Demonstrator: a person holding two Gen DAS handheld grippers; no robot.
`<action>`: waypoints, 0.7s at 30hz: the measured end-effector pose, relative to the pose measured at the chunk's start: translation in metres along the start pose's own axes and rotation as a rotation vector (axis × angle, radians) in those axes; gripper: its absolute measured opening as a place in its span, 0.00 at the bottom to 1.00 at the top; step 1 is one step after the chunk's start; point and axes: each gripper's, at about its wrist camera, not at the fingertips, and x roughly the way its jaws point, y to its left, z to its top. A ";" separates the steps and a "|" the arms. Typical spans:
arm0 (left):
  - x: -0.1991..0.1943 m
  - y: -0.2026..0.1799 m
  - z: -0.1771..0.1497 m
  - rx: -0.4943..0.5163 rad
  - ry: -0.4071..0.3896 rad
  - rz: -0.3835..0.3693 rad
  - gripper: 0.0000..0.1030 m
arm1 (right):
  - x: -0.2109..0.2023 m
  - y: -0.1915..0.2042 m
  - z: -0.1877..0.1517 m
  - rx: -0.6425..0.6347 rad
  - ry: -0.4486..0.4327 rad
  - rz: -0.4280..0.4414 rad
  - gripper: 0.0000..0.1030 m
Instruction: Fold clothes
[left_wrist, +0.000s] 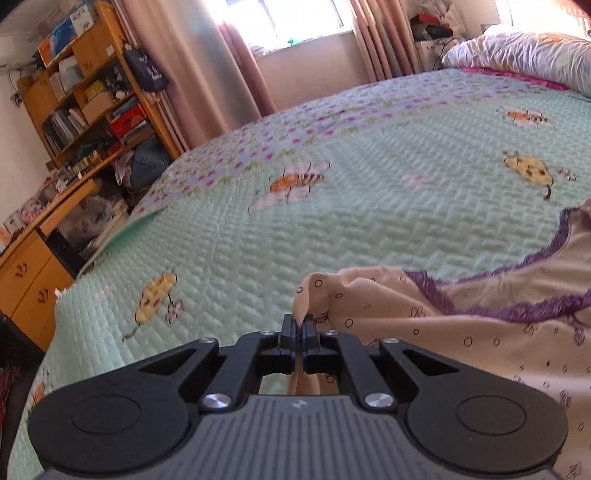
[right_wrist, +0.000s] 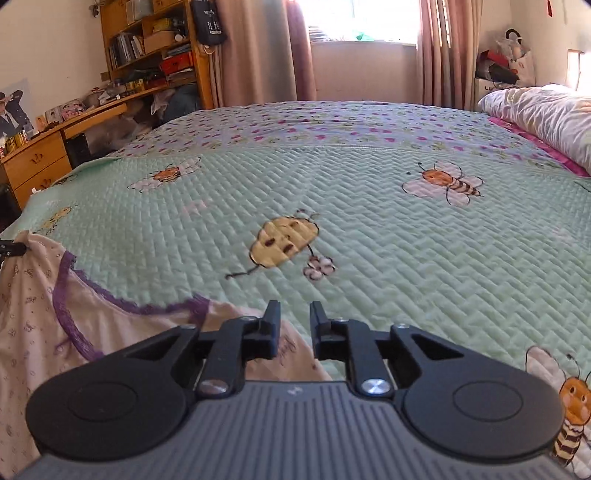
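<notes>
A cream garment (left_wrist: 461, 332) with small prints and purple lace trim lies on the green quilted bedspread (left_wrist: 351, 229). My left gripper (left_wrist: 298, 325) is shut on a bunched corner of it, and the cloth pokes up between the pads. In the right wrist view the same garment (right_wrist: 48, 325) spreads across the lower left. My right gripper (right_wrist: 294, 314) stands open just past the garment's edge, its left finger over the cloth, nothing between its fingers. The left gripper's tip (right_wrist: 11, 248) shows at the far left edge, pinching the garment's corner.
The bedspread (right_wrist: 369, 229) carries bee and beehive pictures. A rumpled white duvet (right_wrist: 546, 118) lies at the far right. A wooden desk (right_wrist: 48, 155) and bookshelf (right_wrist: 147, 40) stand left of the bed, with curtains and a window behind.
</notes>
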 end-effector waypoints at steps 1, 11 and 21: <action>0.002 0.000 -0.003 -0.002 0.007 -0.004 0.03 | 0.002 -0.004 -0.006 0.022 0.010 0.045 0.29; 0.016 -0.001 -0.031 -0.015 0.065 -0.042 0.03 | 0.022 -0.001 -0.020 -0.045 0.034 0.085 0.40; 0.013 -0.003 -0.035 -0.019 0.081 -0.052 0.06 | 0.006 -0.036 -0.026 0.293 0.033 0.283 1.00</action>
